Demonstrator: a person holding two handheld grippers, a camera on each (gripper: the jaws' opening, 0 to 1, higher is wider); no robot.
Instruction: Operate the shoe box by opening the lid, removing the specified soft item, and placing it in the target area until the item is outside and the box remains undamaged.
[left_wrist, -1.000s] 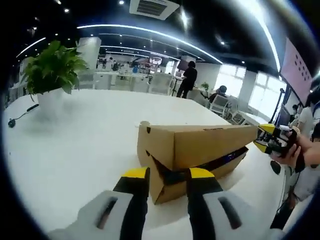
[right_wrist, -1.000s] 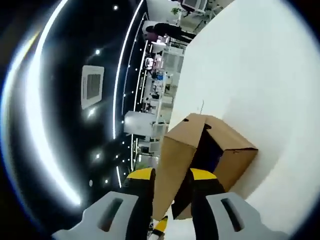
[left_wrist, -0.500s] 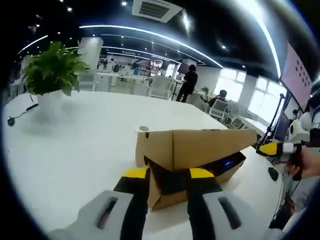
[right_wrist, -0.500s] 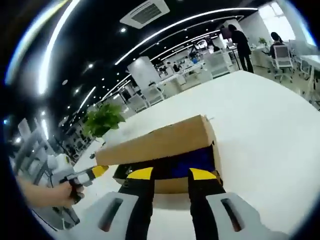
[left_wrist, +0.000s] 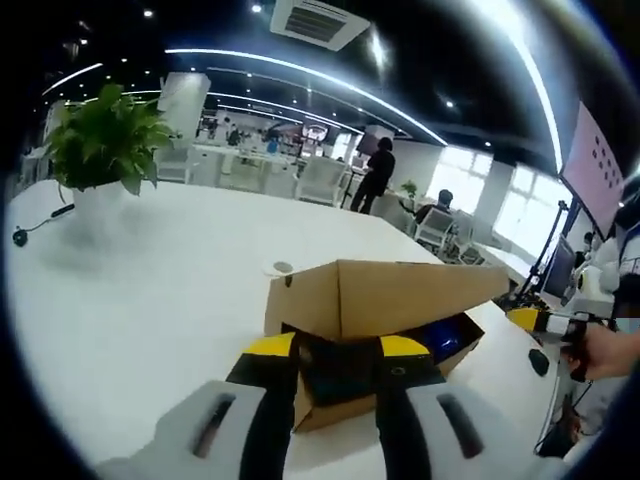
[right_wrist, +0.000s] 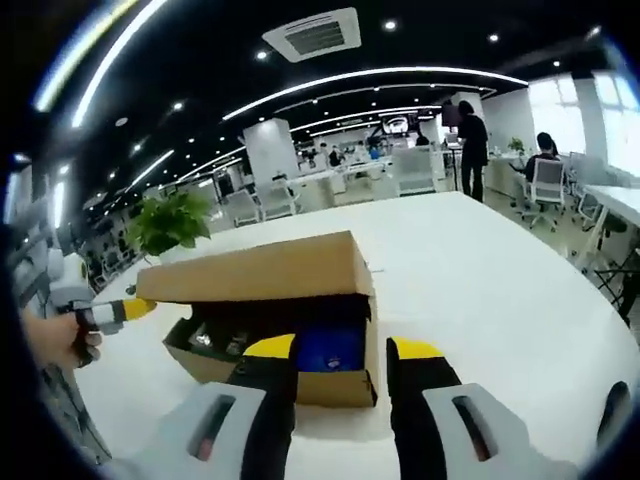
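A brown cardboard shoe box (left_wrist: 325, 405) sits on the white table (left_wrist: 150, 320). Its lid (left_wrist: 390, 295) is tilted up, and a blue soft item (left_wrist: 447, 340) shows inside. My left gripper (left_wrist: 337, 350) stands open at the box's near end, nothing between its fingers. In the right gripper view the same box (right_wrist: 305, 385) lies lengthwise under its raised lid (right_wrist: 260, 270), with the blue item (right_wrist: 330, 345) in the right end. My right gripper (right_wrist: 342, 350) is open just before the box front. The left gripper (right_wrist: 125, 310) sits beside the lid's left corner, and whether it touches is unclear.
A potted plant (left_wrist: 100, 140) stands far left on the table, with a black cable (left_wrist: 35, 225) near it. A small white round object (left_wrist: 277, 268) lies behind the box. The right gripper (left_wrist: 535, 320), in a hand (left_wrist: 605, 350), hovers near the table's right edge. People and chairs stand far back.
The right gripper has left the lid's end and swung round to face the box's long side. The lid now stands higher, showing more of the inside.
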